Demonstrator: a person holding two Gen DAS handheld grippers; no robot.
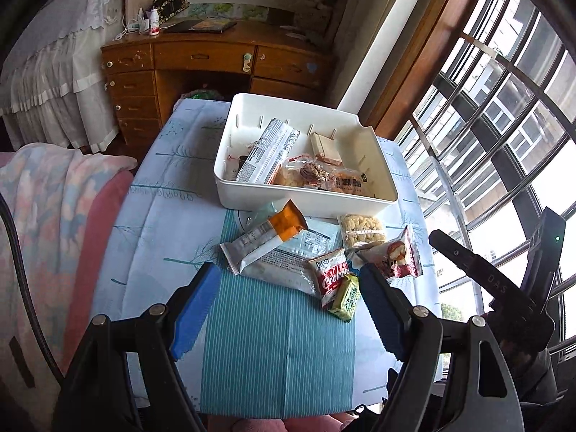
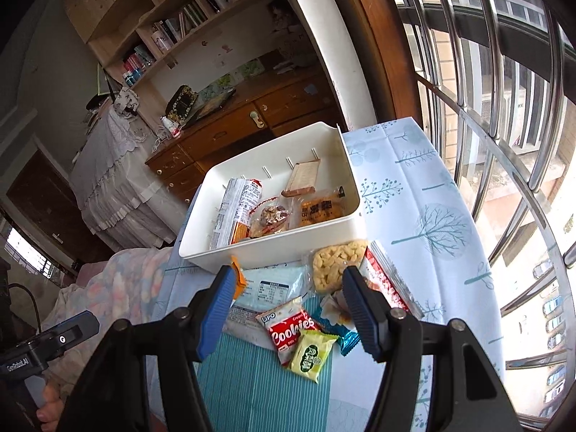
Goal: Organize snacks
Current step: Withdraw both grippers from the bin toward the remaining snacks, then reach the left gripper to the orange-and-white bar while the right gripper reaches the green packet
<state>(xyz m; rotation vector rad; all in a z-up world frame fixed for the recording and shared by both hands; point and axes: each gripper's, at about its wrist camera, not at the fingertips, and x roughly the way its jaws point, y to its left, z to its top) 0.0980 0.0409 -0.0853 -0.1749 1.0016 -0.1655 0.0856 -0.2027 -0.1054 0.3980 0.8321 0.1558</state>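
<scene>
Both tongs were wide open, holding nothing: left tongs and right tongs hovered over the loose snack pile on the table. White bin sat just behind the pile, already holding a long wafer pack and a few small packets. Loose on the table: orange-tipped bar, Cookies pack, green packet, puffed-rice pack, red wrapper.

White bin; red cookie pkt; teal-striped mat.
</scene>
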